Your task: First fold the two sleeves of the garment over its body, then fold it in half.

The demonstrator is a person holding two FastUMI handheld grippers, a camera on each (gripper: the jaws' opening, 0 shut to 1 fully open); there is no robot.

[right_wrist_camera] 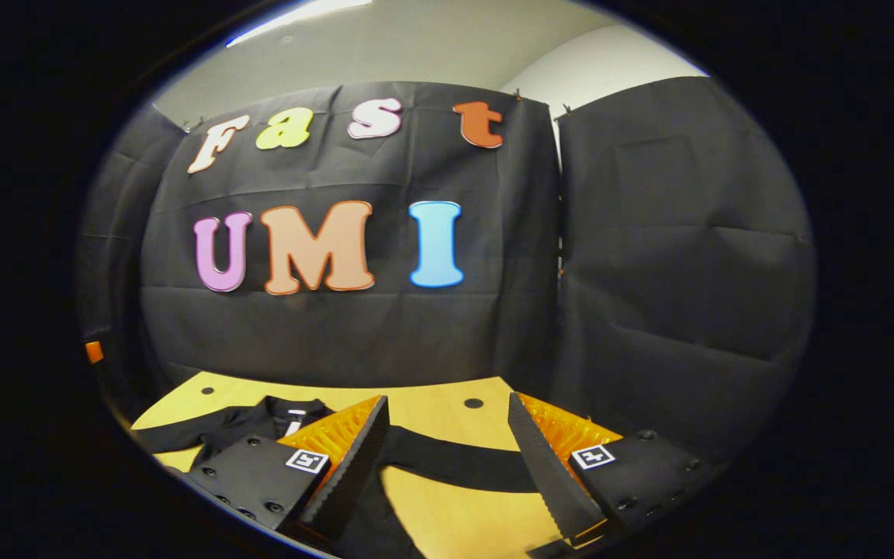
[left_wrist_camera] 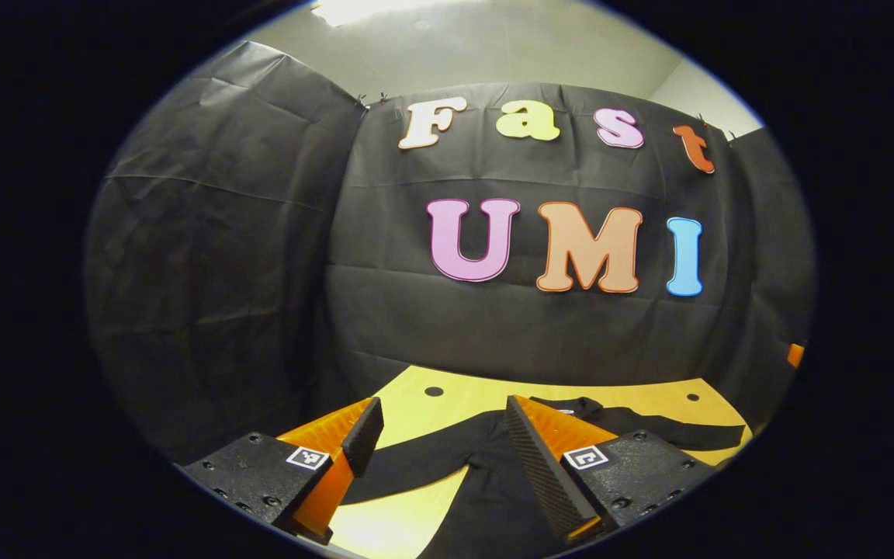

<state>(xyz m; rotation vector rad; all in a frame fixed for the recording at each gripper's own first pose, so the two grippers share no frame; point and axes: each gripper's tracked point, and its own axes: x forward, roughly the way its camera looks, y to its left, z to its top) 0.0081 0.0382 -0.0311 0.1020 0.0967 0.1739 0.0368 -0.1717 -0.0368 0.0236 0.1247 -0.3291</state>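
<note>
A black long-sleeved garment (left_wrist_camera: 486, 473) lies spread flat on a yellow wooden table (left_wrist_camera: 447, 396), its collar toward the back wall. In the left gripper view my left gripper (left_wrist_camera: 441, 427) hovers open above the garment's left sleeve (left_wrist_camera: 408, 462), nothing between its fingers. The other sleeve (left_wrist_camera: 672, 431) stretches to the right. In the right gripper view my right gripper (right_wrist_camera: 447, 423) hangs open over the outstretched right sleeve (right_wrist_camera: 455, 462), with the garment's collar (right_wrist_camera: 292, 411) to its left. Neither gripper touches the cloth.
The black cloth wall closes the booth behind and at both sides of the table (right_wrist_camera: 431, 407). Small dark holes (left_wrist_camera: 434, 391) (right_wrist_camera: 473, 403) mark the tabletop near its back edge. An orange object (left_wrist_camera: 795, 355) peeks out at the far right.
</note>
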